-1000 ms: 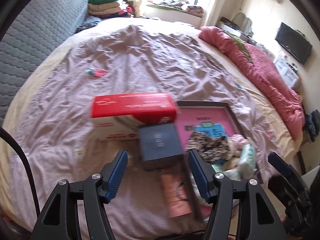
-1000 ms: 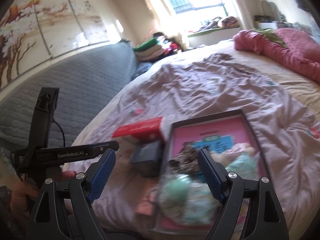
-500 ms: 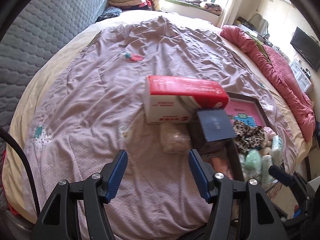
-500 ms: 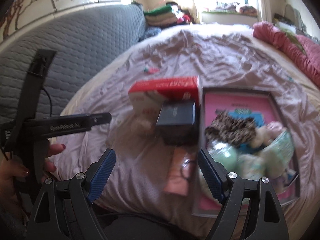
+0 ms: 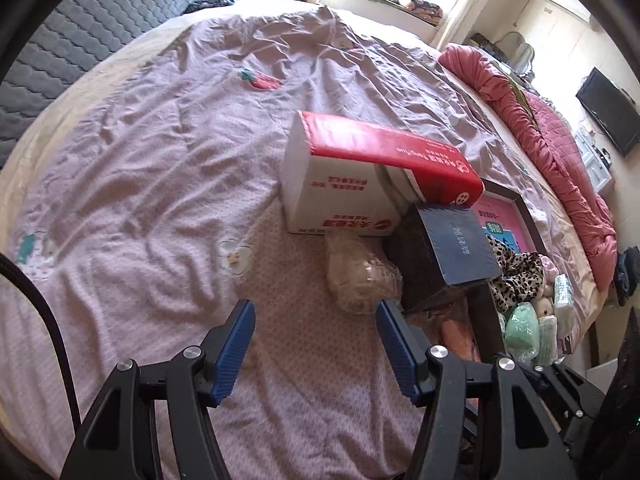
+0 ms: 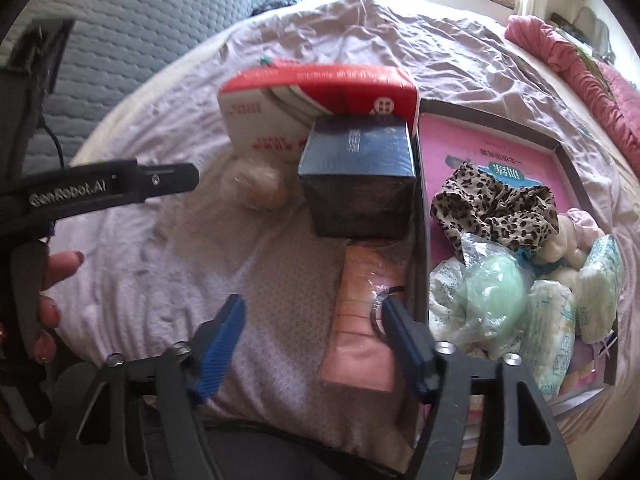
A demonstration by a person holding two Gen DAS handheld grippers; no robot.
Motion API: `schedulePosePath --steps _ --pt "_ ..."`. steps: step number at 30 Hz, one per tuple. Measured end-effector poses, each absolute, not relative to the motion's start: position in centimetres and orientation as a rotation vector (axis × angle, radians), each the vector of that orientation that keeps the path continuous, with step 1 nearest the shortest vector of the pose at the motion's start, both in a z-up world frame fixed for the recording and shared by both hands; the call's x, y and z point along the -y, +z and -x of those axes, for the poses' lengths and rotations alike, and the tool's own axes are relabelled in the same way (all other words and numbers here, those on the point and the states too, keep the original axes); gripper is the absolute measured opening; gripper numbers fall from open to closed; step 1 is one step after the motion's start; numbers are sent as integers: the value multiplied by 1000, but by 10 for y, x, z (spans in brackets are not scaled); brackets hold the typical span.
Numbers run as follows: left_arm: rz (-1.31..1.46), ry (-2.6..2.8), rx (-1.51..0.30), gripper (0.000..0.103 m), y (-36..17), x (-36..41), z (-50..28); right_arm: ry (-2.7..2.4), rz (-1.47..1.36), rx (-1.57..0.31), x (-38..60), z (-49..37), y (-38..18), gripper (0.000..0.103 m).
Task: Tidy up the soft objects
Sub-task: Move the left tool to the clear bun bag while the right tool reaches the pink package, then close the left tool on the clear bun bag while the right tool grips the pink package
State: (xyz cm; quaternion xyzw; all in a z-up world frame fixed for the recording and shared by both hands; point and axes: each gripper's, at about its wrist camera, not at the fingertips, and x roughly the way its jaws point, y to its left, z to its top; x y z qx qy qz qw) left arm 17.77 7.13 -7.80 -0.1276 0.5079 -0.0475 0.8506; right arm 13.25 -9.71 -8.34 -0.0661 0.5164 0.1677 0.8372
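My left gripper (image 5: 316,320) is open and empty, low over the pink bedspread. Just ahead of it lies a beige soft ball in clear wrap (image 5: 360,276), beside a dark blue box (image 5: 452,248) and a red-and-white box (image 5: 372,176). My right gripper (image 6: 312,312) is open with its jaws closing. Nothing is pressed between them. Its right finger hangs over a pink packet (image 6: 360,320) carrying a ring-shaped hair tie (image 6: 380,304). A pink-lined tray (image 6: 480,140) holds a leopard cloth (image 6: 492,204), a green ball (image 6: 492,296), white packets (image 6: 552,340) and a small plush (image 6: 568,240).
The rumpled bedspread (image 5: 160,160) lies bare on the left. A grey quilted headboard (image 6: 140,20) lies at the far left, a red quilt (image 5: 560,140) along the right edge. A person's hand (image 6: 56,276) holds the left gripper at the right wrist view's left side.
Both grippers have sunk toward the bed and tipped downward, so the boxes loom larger. The beige ball came into the left view. The right gripper's fingers stand closer together than before.
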Motion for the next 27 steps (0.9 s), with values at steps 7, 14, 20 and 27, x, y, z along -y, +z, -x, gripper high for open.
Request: schedulePosePath --steps 7,14,20,27 --pt "295 -151 -1086 63 -91 -62 -194 247 265 -1160 89 -148 -113 58" --pt "366 -171 -1119 63 -108 -67 -211 244 449 -1133 70 -158 -131 57" --pt "398 -192 -1127 63 -115 -63 -222 319 490 -1111 78 -162 -128 35" --pt "426 -227 -1140 58 -124 -52 -231 466 54 -1151 129 -172 -113 27"
